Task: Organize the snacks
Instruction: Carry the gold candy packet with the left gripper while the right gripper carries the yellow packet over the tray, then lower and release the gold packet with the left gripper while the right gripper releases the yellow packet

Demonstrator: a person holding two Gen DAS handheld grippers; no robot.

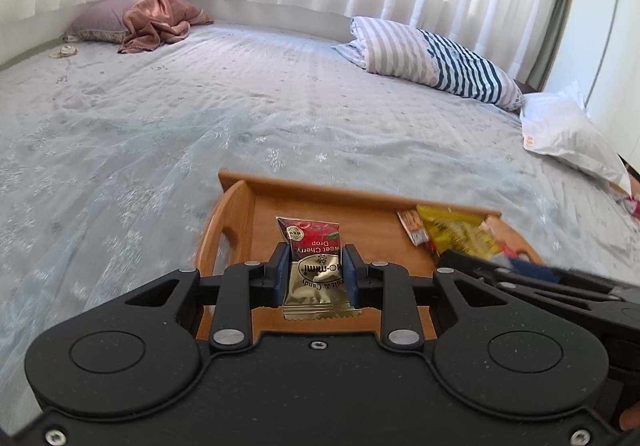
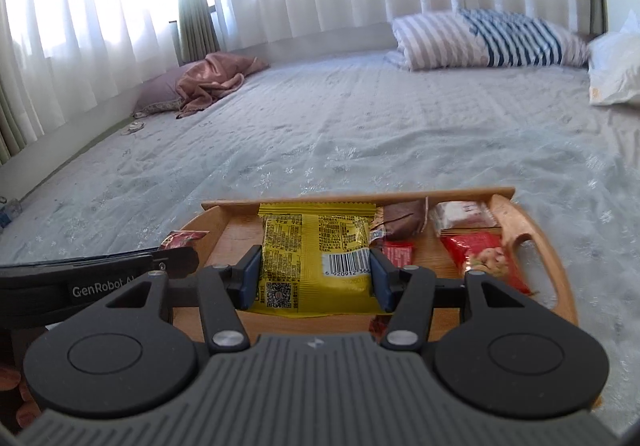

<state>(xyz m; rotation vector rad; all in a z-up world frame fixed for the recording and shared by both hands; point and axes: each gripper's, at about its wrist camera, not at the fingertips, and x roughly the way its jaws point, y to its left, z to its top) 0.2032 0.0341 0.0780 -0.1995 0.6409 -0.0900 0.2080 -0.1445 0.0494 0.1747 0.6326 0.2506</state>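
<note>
Tongs (image 1: 314,270) hover above a wooden tray (image 1: 240,214) on the bed (image 1: 200,106).

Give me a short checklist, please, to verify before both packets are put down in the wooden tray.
1. Left gripper holds the cherry candy packet between its pads: ok.
2. Right gripper holds the yellow packet: ok.
3. Both packets are above the wooden tray: ok.
4. Bare tray floor under the left gripper: ok.
5. Free place for the yellow packet; the red packet and others fill the right side: cannot tell.
6. Tray lies steady on the bed cover: cannot tell.
</note>
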